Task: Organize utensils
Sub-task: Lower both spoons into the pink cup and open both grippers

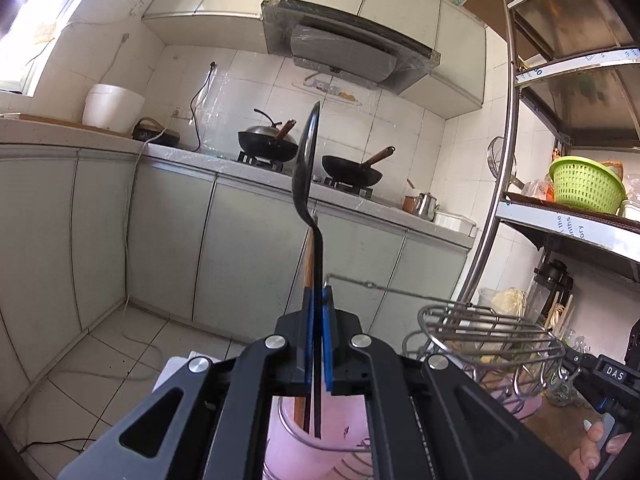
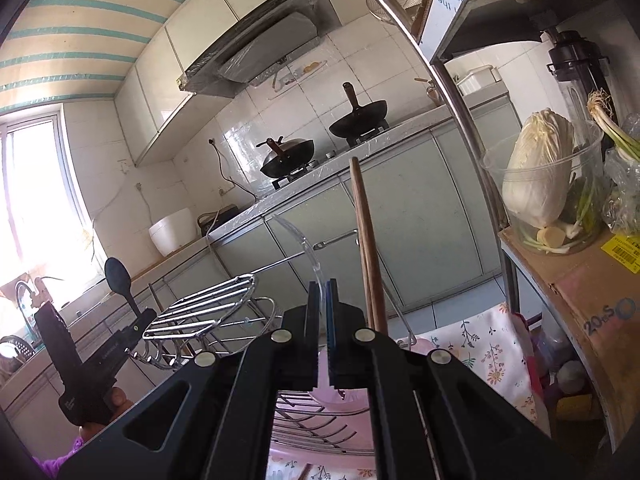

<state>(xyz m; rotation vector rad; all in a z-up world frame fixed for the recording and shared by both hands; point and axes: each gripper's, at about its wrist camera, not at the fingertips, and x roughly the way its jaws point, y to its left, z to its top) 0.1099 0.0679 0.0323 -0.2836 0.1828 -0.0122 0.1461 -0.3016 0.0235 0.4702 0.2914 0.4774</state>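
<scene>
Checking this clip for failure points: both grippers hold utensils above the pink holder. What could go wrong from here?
1. The left gripper pinches the black spatula low on its thin handle, so the tall head could tip sideways on release.
2. The right gripper grips a clear utensil beside the wooden chopsticks; lowering it could knock them.
3. The pink holder is crowded by the wire rack, so either tool may snag.

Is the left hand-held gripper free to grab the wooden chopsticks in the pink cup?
Probably not yet: the left hand-held gripper is shut on the black spatula, though the wooden chopsticks stand right beside it.
</scene>
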